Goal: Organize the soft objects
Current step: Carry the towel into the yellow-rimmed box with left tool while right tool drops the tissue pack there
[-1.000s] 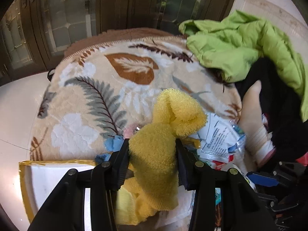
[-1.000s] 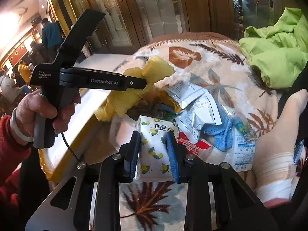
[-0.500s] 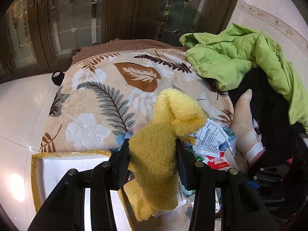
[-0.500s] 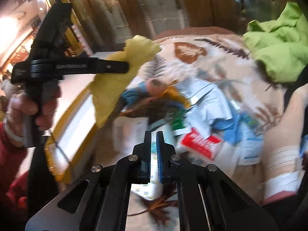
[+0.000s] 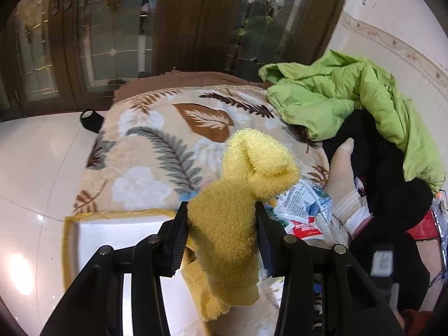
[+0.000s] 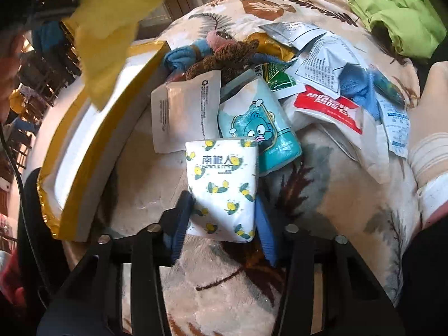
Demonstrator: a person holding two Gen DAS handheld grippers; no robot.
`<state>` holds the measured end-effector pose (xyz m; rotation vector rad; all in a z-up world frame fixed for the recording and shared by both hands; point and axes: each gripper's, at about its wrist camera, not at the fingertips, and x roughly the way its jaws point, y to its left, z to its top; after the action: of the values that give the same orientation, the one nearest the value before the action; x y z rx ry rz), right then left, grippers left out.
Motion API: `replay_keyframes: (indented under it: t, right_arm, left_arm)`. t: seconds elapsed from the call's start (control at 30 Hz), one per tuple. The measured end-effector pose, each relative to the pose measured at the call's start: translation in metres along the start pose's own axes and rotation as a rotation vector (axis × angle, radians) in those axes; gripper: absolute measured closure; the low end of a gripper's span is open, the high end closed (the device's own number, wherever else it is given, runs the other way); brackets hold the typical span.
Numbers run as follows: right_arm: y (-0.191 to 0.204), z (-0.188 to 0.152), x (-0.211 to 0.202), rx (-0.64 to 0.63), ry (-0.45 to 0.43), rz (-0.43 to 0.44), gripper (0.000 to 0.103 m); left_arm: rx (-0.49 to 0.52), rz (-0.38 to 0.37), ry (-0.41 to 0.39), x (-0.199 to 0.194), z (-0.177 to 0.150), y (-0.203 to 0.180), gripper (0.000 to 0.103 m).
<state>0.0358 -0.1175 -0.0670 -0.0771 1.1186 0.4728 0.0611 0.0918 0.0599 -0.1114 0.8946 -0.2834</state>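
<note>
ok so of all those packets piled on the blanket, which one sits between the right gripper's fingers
The white tissue pack with yellow lemon prints, nearest the camera. It sits between the right gripper's blue pads, overlapping the teal cartoon pack behind it.

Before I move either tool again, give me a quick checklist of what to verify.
1. Left tool clamped on the yellow towel: ok.
2. Right tool gripping the lemon-print tissue pack: cannot tell. Its jaws have just been opening, and the pack is between them.
3. Tissue pack free to lift: ok, it lies on top of the teal cartoon pack, with nothing over it.
4. White gold-rimmed tray bare below the towel: ok where visible.
5. Towel's loose end clear of the pile: ok, it hangs over the tray side.
</note>
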Motion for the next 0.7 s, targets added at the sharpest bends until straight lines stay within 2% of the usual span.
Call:
replay_keyframes:
  t: [0.17,0.27,0.47,0.7]
  right_arm:
    - [0.012,0.008,-0.029,-0.004,-0.069,0.061,0.065]
    - [0.027,0.026,-0.039,0.014,-0.104,0.141,0.065]
    - [0.081,0.074,-0.028,0.016,-0.123,0.275,0.065]
    - [0.123,0.111,0.022,0.021,-0.056,0.247,0.065]
  left_arm:
    - [-0.026,0.057,-0.009,-0.024,-0.01,0.024,0.059]
    - [-0.053,0.114,0.008,-0.028,-0.019,0.041,0.059]
    - [-0.165,0.197,0.081,-0.011,-0.041,0.089,0.059]
    - [-0.199,0.284,0.15,0.017,-0.06,0.127,0.058]
